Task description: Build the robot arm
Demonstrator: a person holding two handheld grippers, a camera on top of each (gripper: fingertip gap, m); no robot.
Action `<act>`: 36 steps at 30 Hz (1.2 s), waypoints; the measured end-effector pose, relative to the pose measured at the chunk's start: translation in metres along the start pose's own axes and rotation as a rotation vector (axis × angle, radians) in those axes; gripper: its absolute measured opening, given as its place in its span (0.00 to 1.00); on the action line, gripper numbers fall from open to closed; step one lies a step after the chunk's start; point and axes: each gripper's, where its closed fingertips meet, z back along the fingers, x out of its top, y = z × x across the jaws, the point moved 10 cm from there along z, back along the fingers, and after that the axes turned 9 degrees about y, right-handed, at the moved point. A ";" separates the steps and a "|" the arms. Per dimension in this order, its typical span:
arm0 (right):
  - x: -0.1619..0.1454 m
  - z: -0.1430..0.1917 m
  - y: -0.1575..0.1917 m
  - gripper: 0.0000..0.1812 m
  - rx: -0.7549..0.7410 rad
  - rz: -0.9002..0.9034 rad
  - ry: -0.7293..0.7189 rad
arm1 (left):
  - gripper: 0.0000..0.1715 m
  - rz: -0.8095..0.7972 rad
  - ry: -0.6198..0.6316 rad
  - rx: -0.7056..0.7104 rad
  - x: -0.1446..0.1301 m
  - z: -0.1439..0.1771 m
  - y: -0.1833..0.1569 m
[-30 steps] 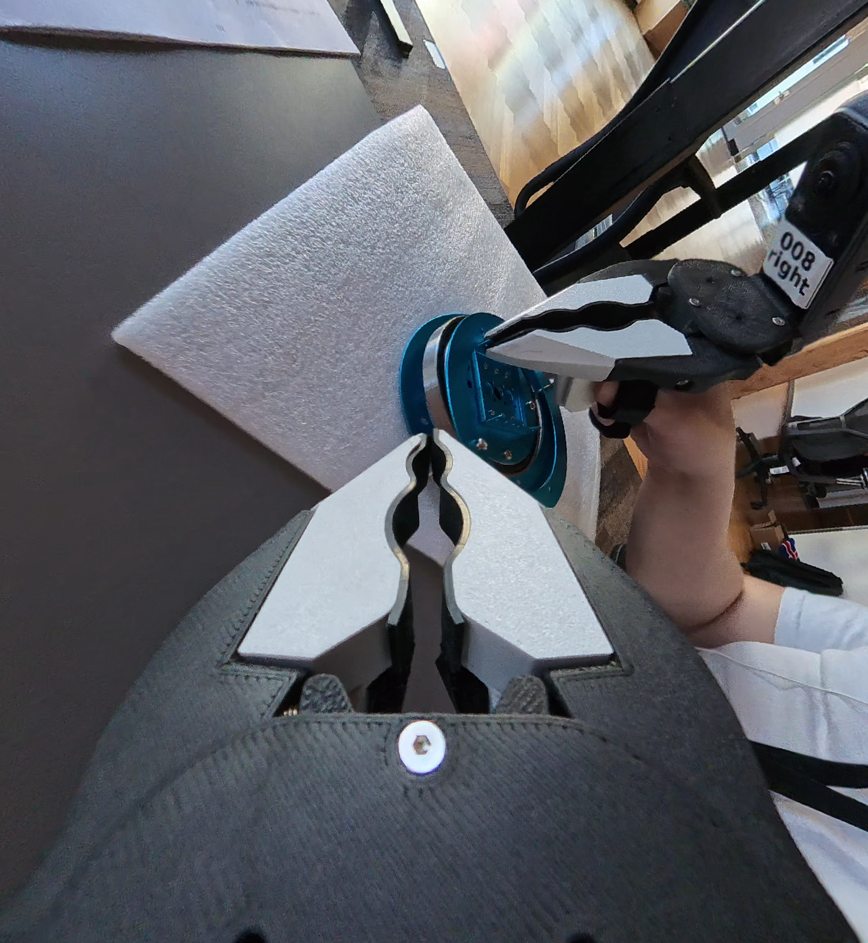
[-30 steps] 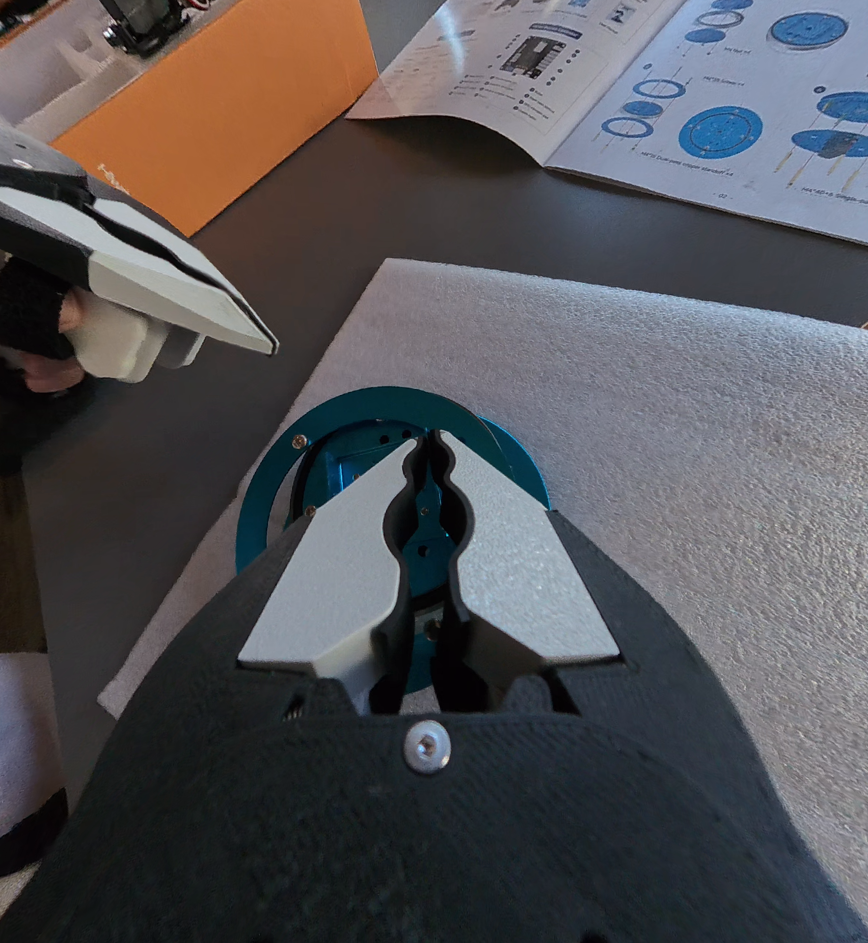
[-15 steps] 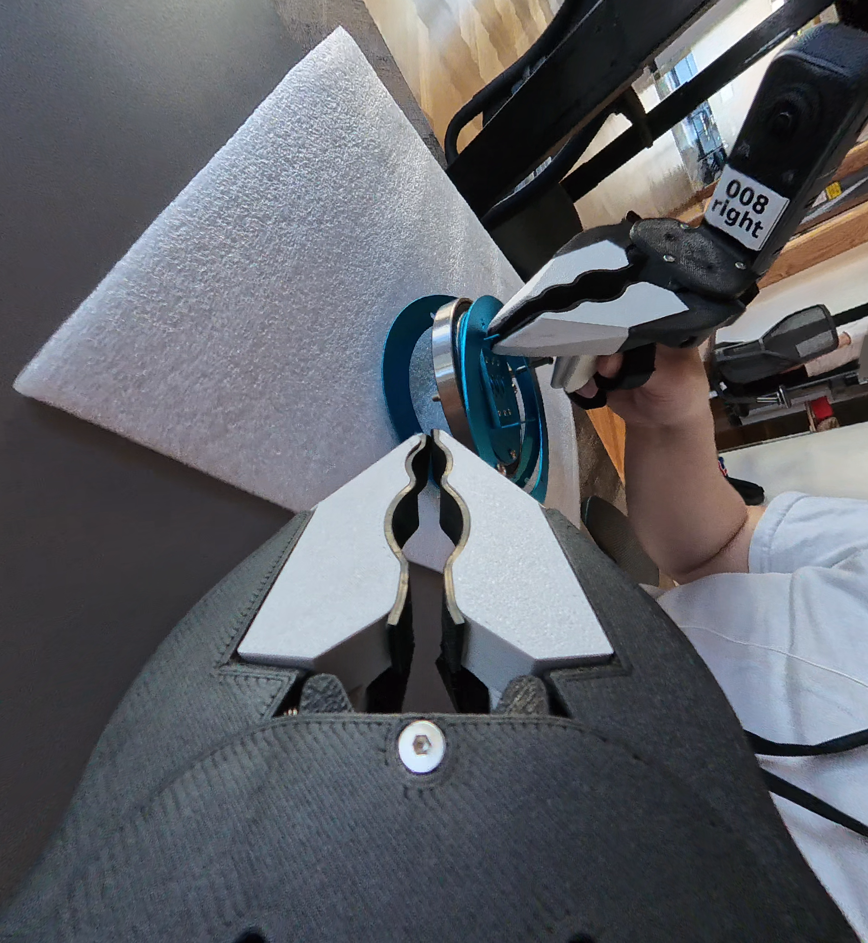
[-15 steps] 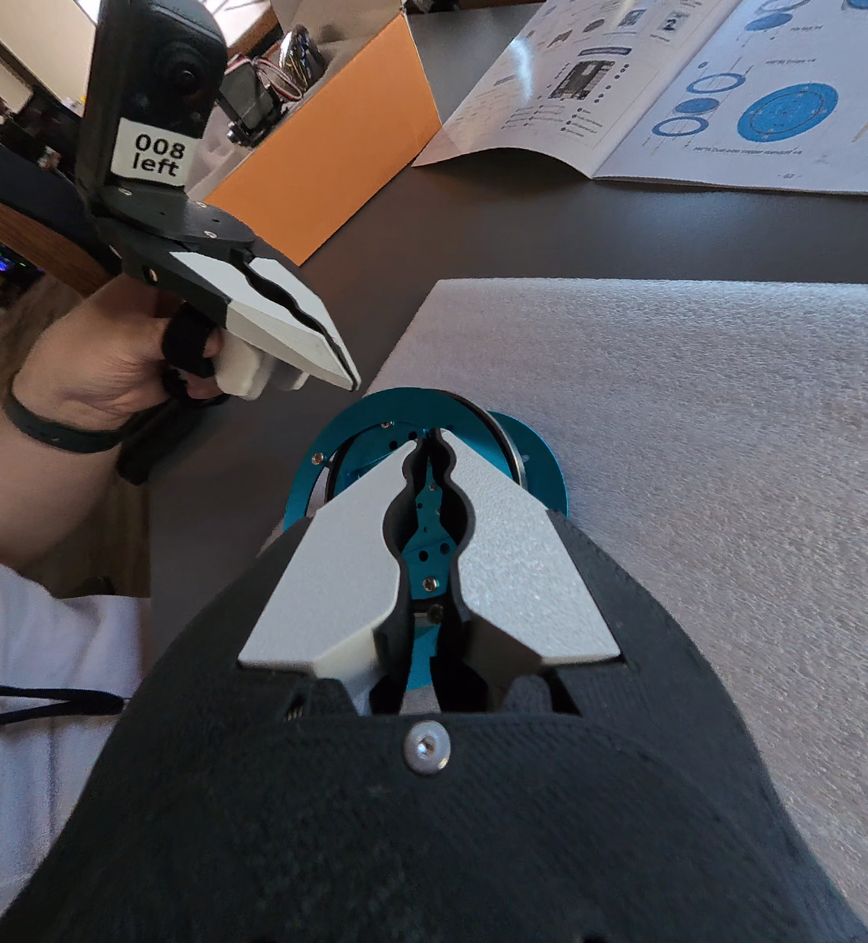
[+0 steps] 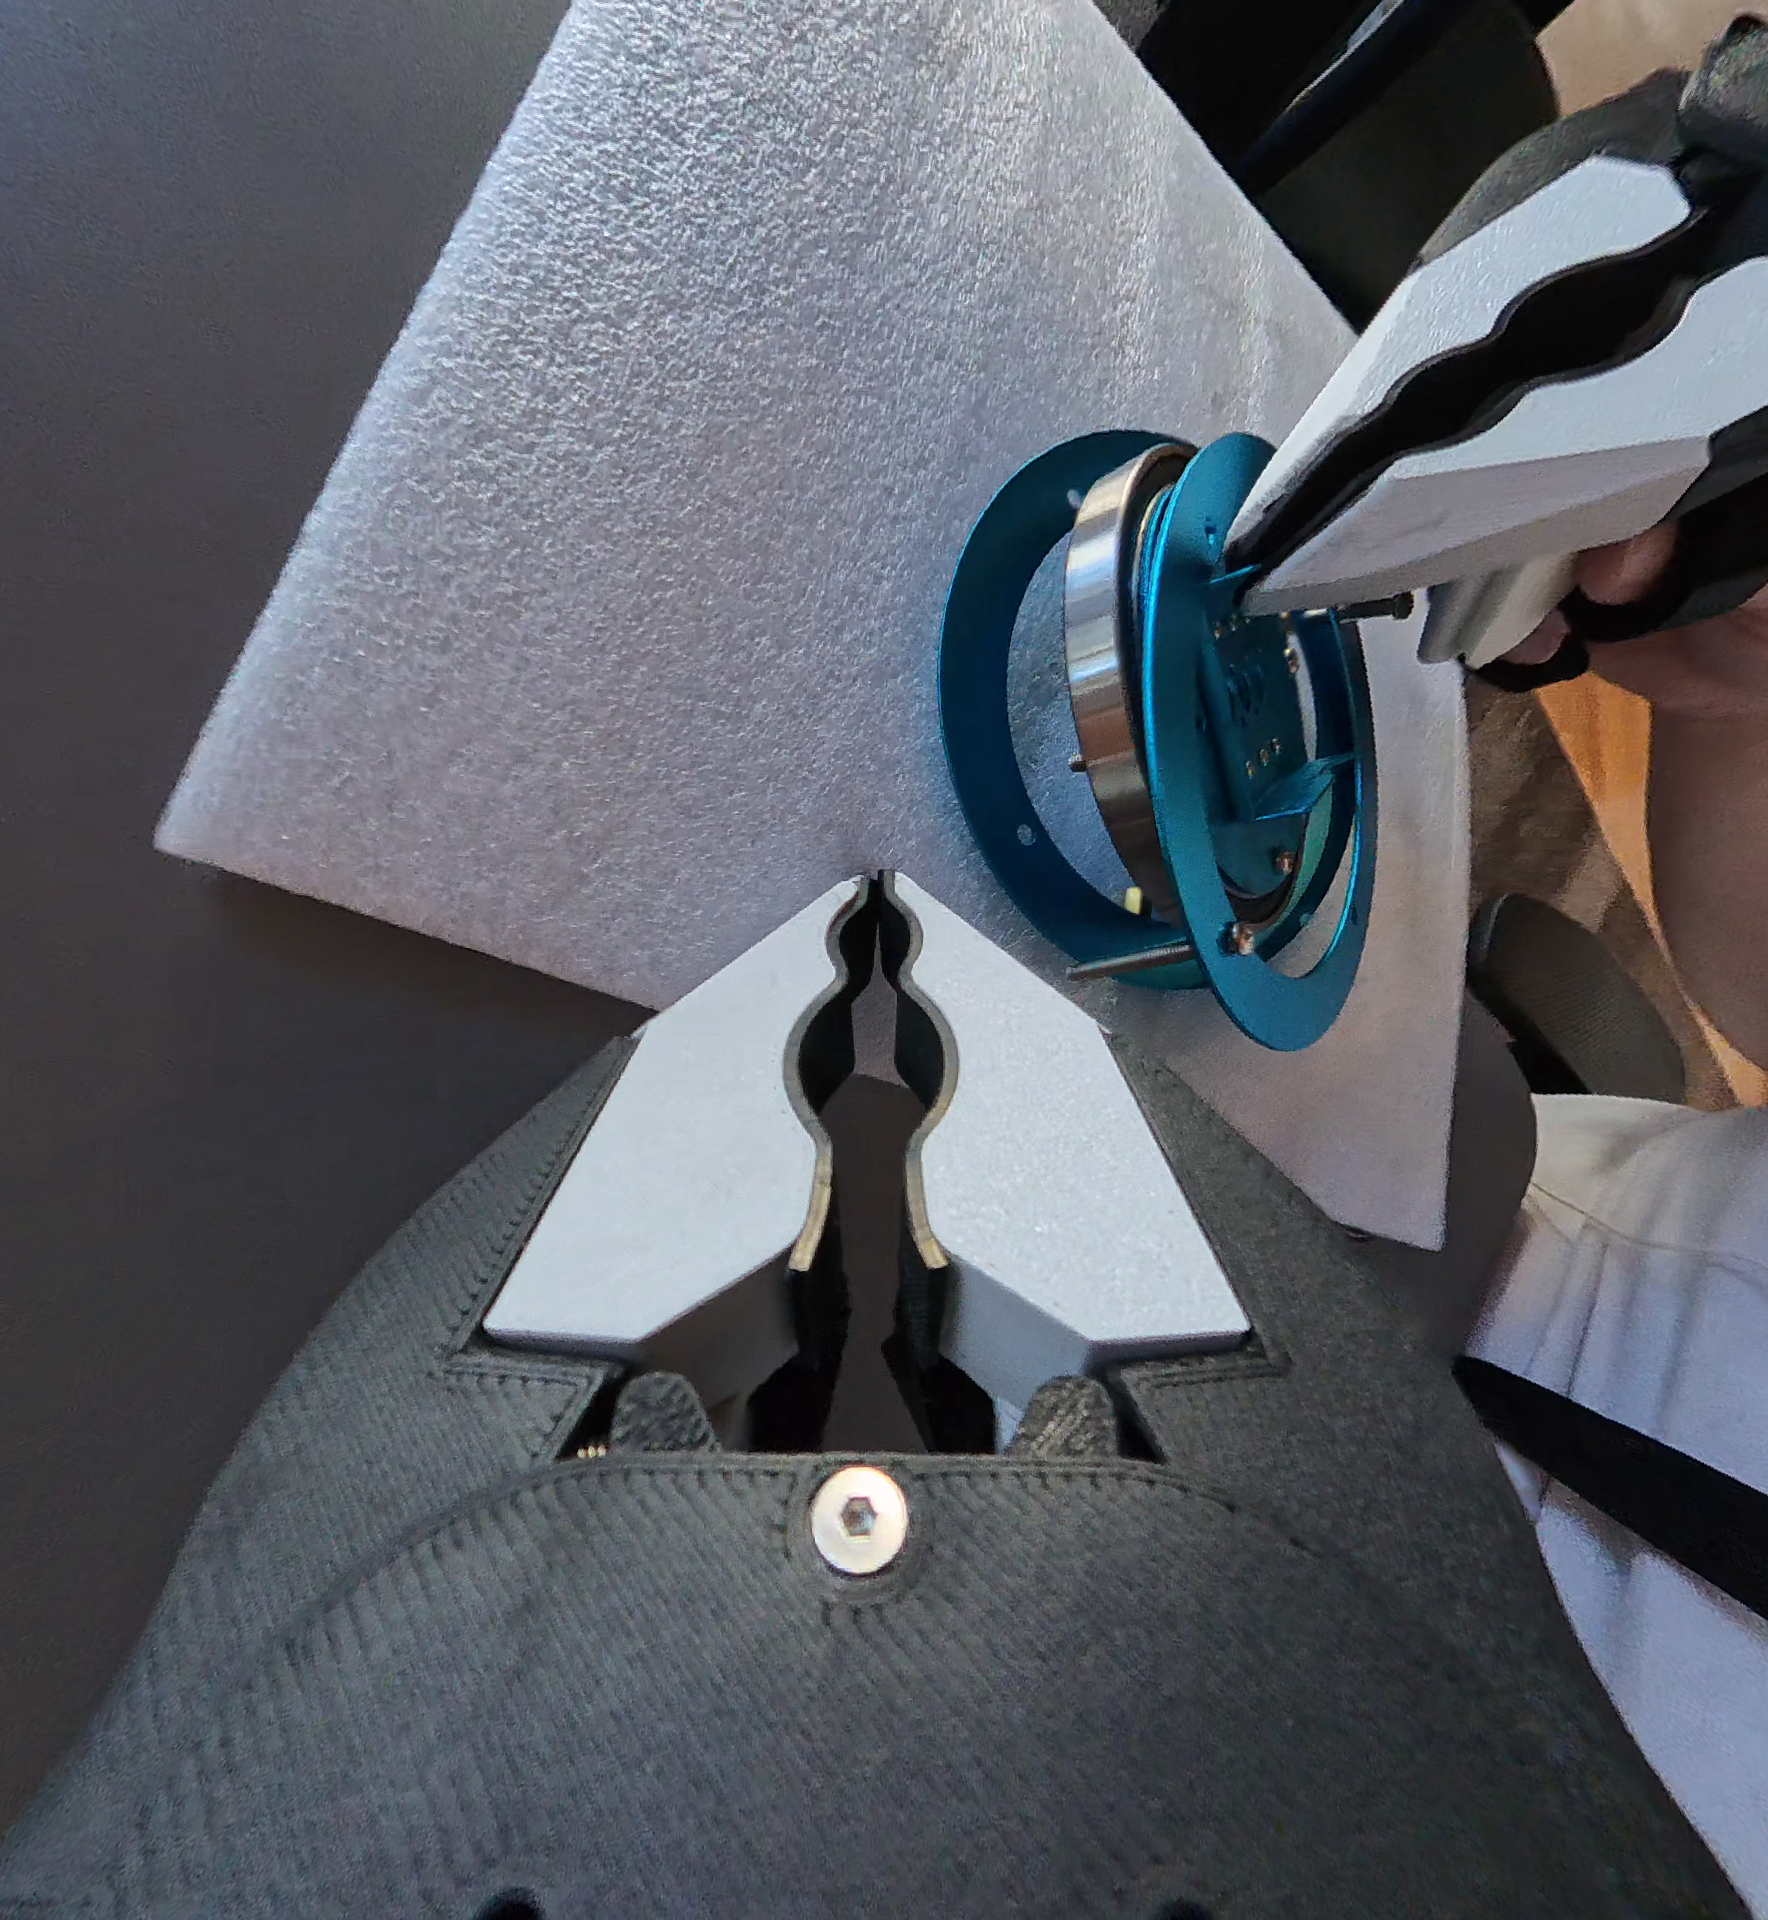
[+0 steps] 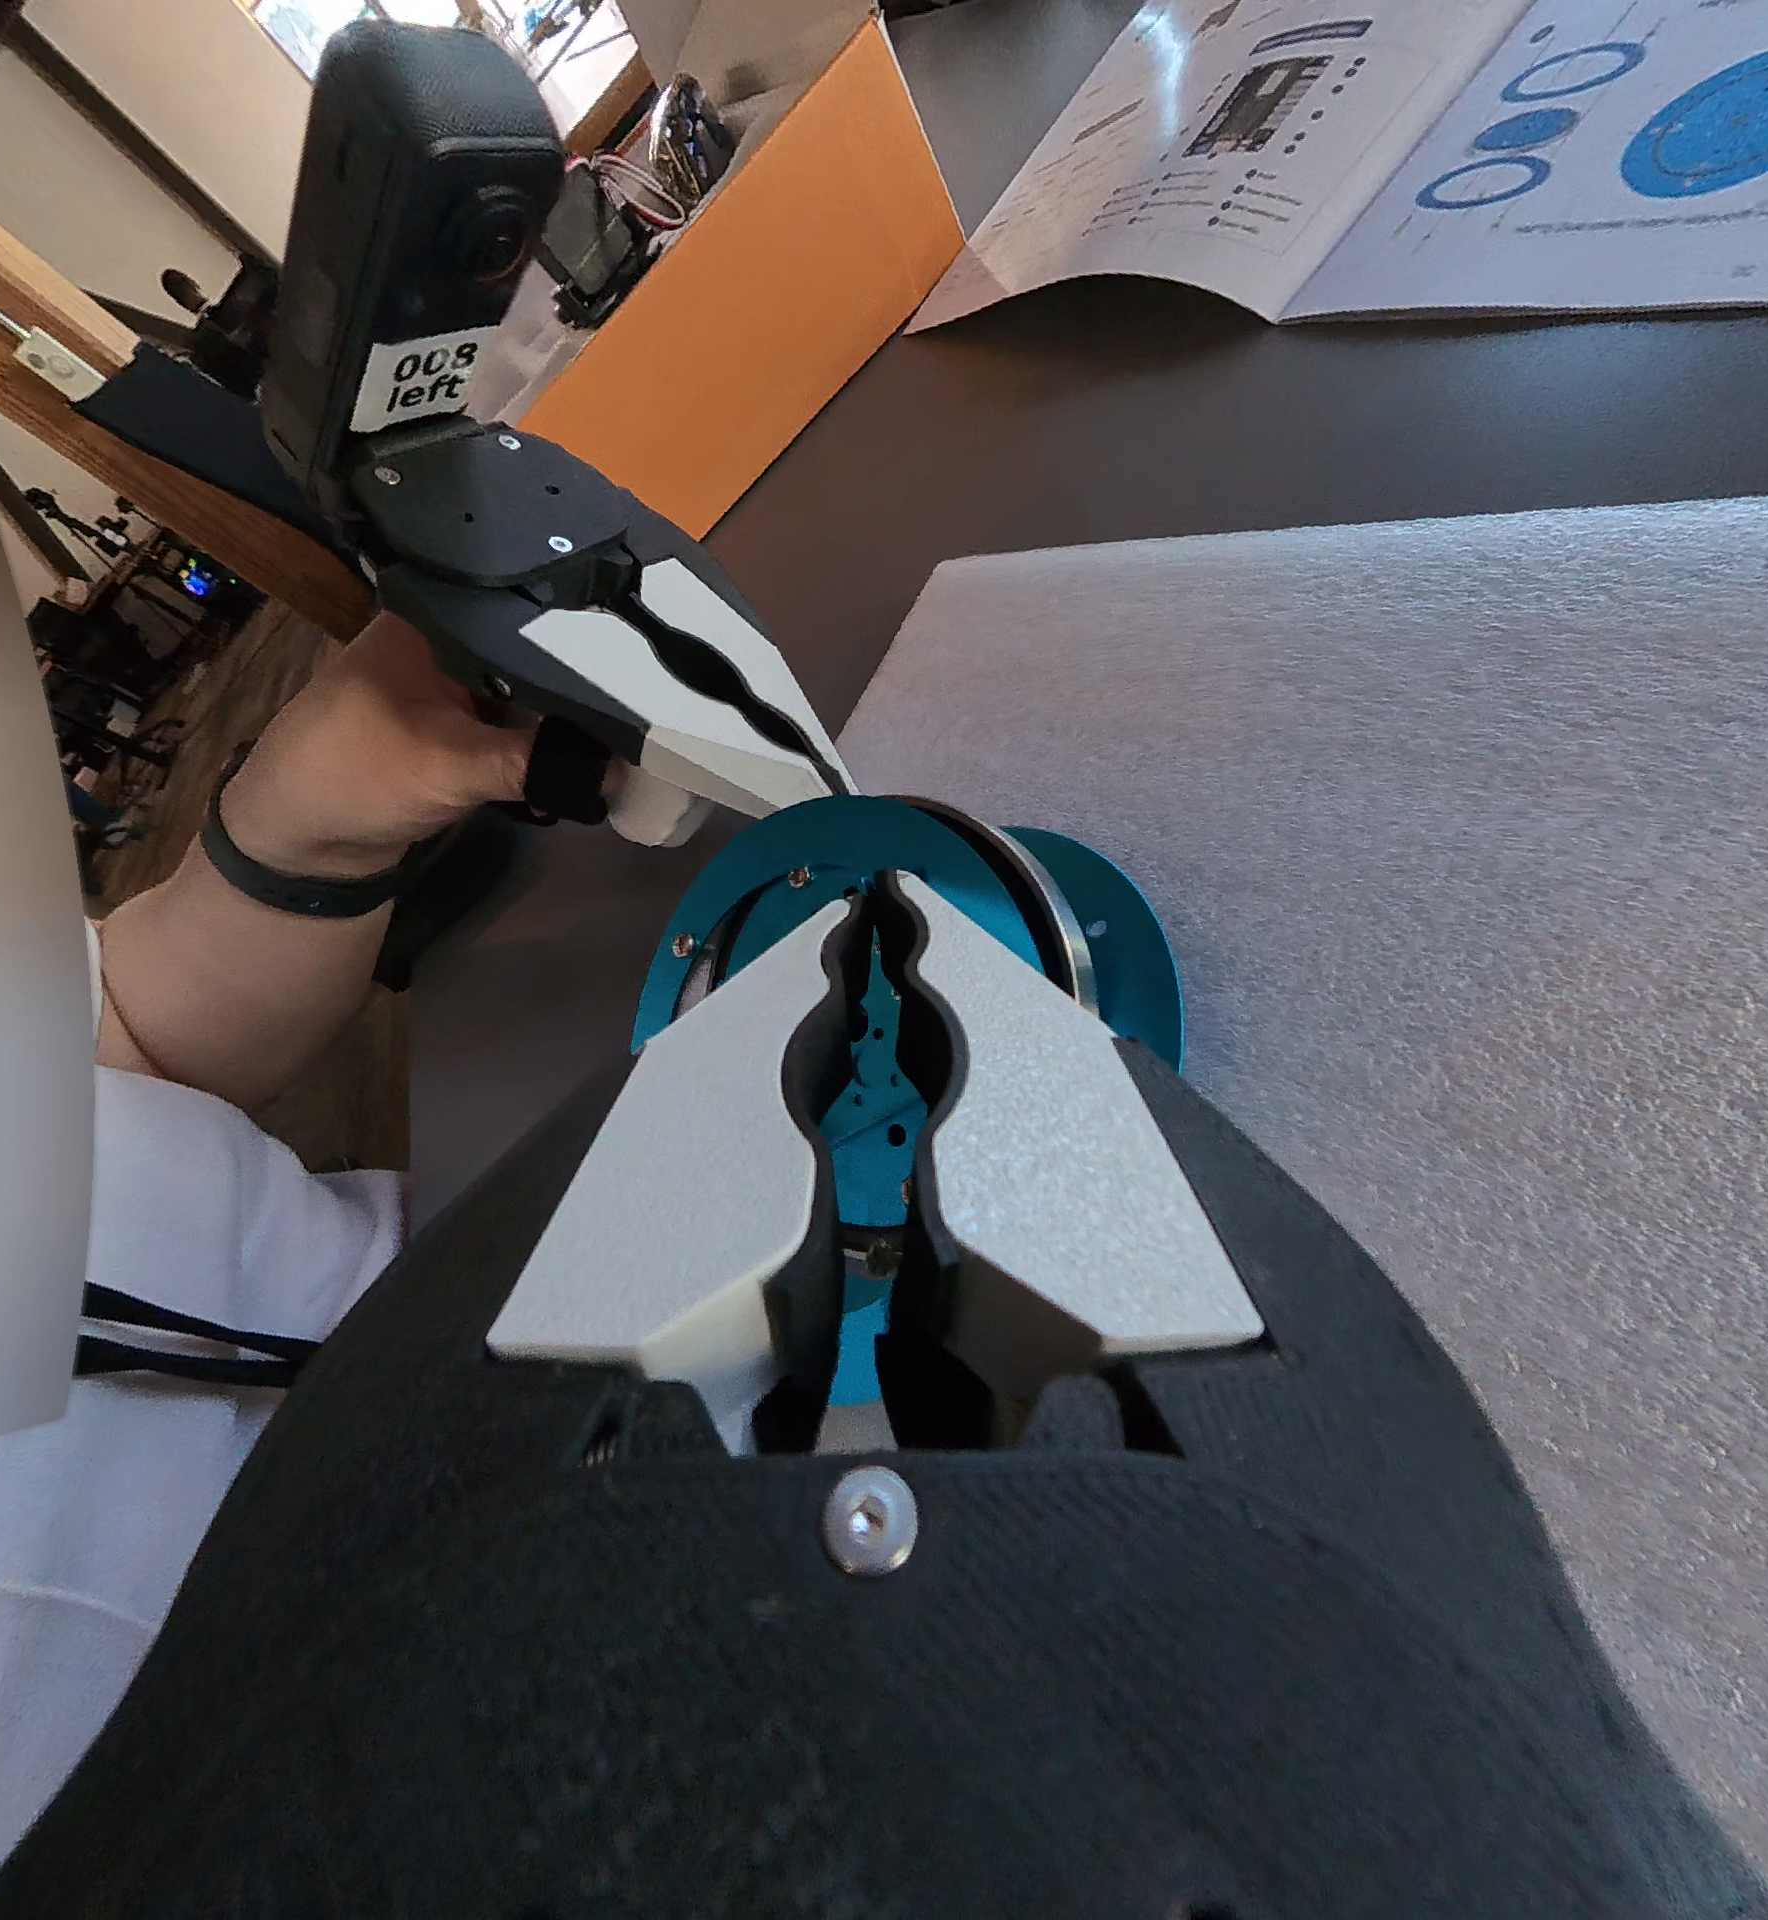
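The right gripper [image 5: 1235, 566], tips pinched on the blue ring stack [image 5: 1160, 727], had tipped it higher. The left gripper [image 5: 878, 883], closed and empty, had drawn away beside it, over the foam sheet [image 5: 714, 499].

Right wrist view: white rectangular sticker [image 6: 412, 379] with black print, two lines, on the black camera housing atop the left gripper [image 6: 838, 784].
Open white paper booklet [image 6: 1379, 177] on the dark tabletop, far side: blue ring and disc diagrams, small black captions, print too fine to make out.
Left wrist view: no writing in sight.
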 end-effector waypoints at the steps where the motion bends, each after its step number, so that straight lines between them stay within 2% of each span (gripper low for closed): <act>1: 0.001 -0.001 0.001 0.00 -0.001 0.005 0.008 | 0.00 -0.009 0.005 0.013 0.000 0.000 -0.001; 7: 0.010 -0.018 0.009 0.00 0.036 0.032 0.047 | 0.00 0.006 0.029 0.079 -0.017 0.015 -0.001; 14: 0.024 -0.057 0.023 0.00 0.136 0.087 0.123 | 0.00 0.072 0.012 0.180 -0.049 0.039 0.003; 20: 0.026 -0.054 0.021 0.00 0.226 0.047 0.089 | 0.00 0.097 -0.014 0.186 -0.063 0.047 0.004; 27: 0.026 -0.056 0.015 0.00 0.268 0.000 0.072 | 0.00 0.178 -0.068 0.059 -0.069 0.051 0.013; 31: 0.025 -0.058 0.014 0.00 0.291 -0.011 0.065 | 0.00 0.187 -0.162 -0.001 -0.073 0.057 0.004; 36: 0.024 -0.057 0.011 0.00 0.315 -0.032 0.046 | 0.00 0.241 -0.233 -0.209 -0.082 0.054 -0.005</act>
